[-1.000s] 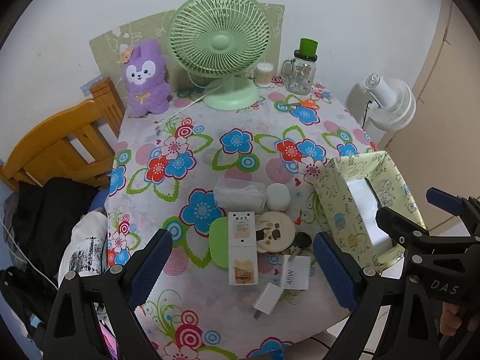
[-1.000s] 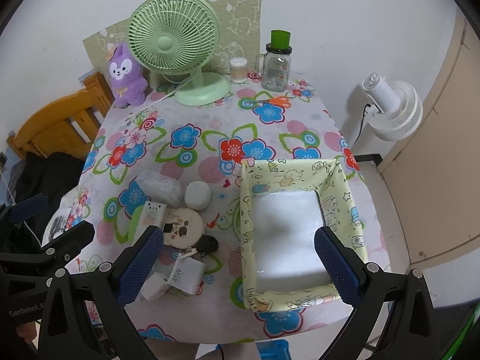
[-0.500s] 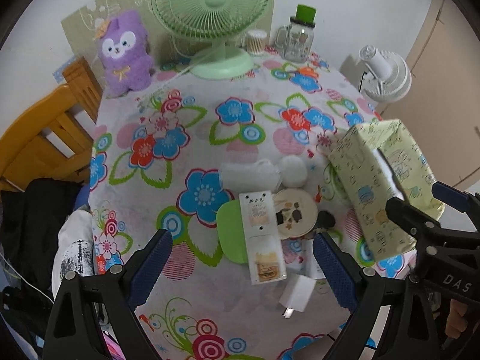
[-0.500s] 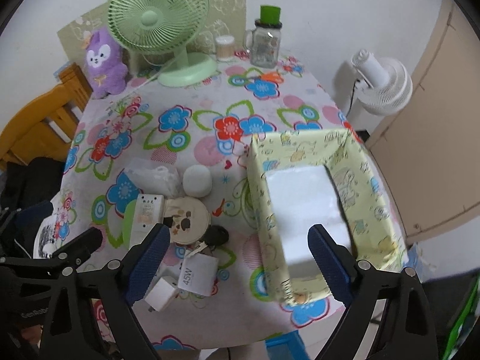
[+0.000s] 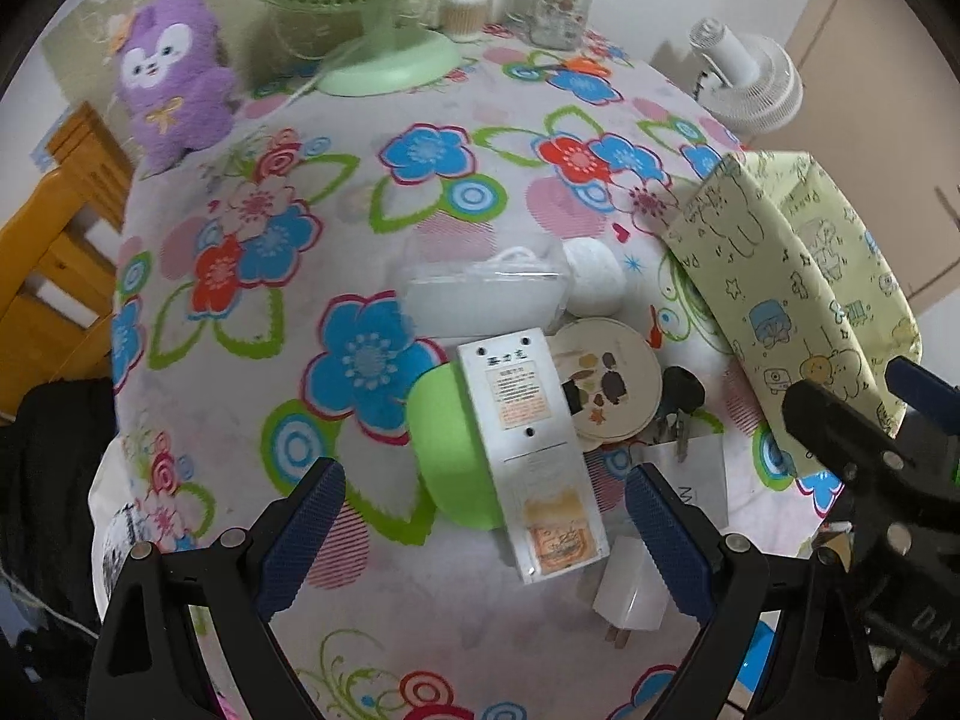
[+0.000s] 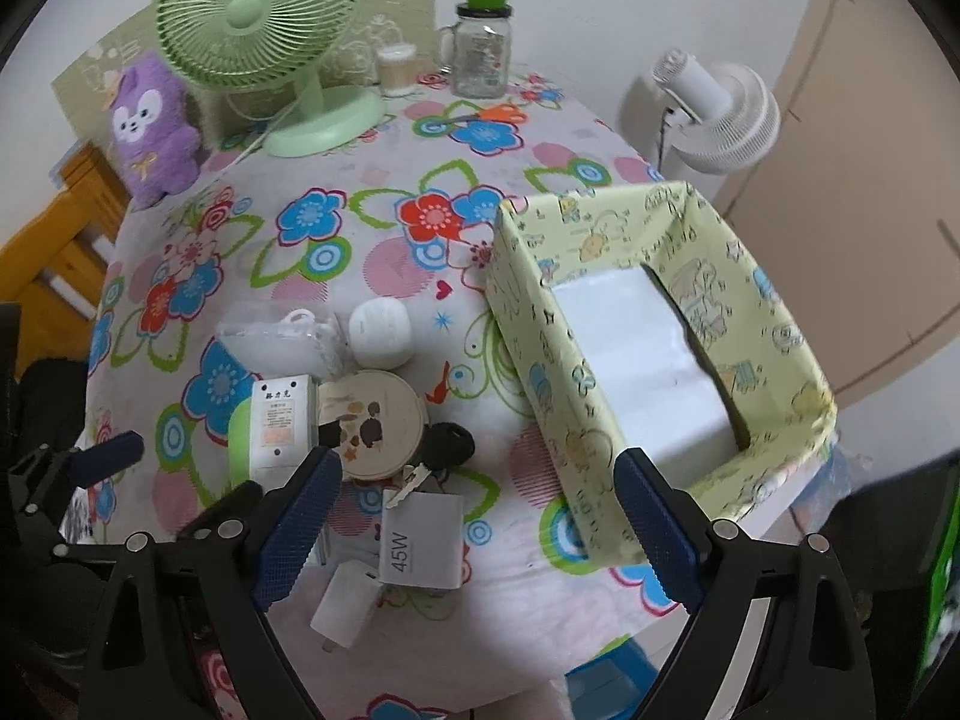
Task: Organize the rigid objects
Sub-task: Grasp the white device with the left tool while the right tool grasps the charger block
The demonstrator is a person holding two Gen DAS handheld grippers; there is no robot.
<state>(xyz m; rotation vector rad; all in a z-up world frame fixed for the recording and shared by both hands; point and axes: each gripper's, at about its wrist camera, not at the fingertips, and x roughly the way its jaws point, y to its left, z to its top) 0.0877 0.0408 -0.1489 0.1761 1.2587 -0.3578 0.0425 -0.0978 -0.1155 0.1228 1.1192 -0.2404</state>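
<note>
Left claw [image 5: 483, 531] spread wide above the near edge of the table [image 5: 420, 192], with nothing between its blue pads [image 5: 303, 531]; below it, a long white box [image 5: 528, 456] lying over a green lid [image 5: 447, 456]. Right claw [image 6: 477, 531] also wide and empty, hanging over a white charger marked 45W [image 6: 423, 540] and a smaller white plug [image 6: 345, 603]. Seen best from the left wrist: the box's full length with its printed labels, the green lid beneath it, a clear bag [image 5: 480, 285] with something white inside, a white round case [image 5: 594, 285] just beside the bag, and a round tin [image 5: 606, 387] touching the box's side. Also there, at the right edge, part of the right claw's black frame in front of the yellow-green storage bin [image 5: 780, 300], of which only the outer wall shows. Seen only from the right wrist: the bin's open top and white floor [image 6: 642, 360], holding nothing; a black key [image 6: 450, 447] lying against the tin; the charger's whole face. Shown in both: a green fan [image 6: 258, 18], a purple plush toy [image 6: 153, 126], a glass mug with a green lid [image 6: 483, 42] and a small jar [image 6: 396, 69] along the far side, well apart from the cluster. Off the table, a white fan [image 6: 720, 114] at the right and a wooden chair [image 5: 48, 276] at the left.
</note>
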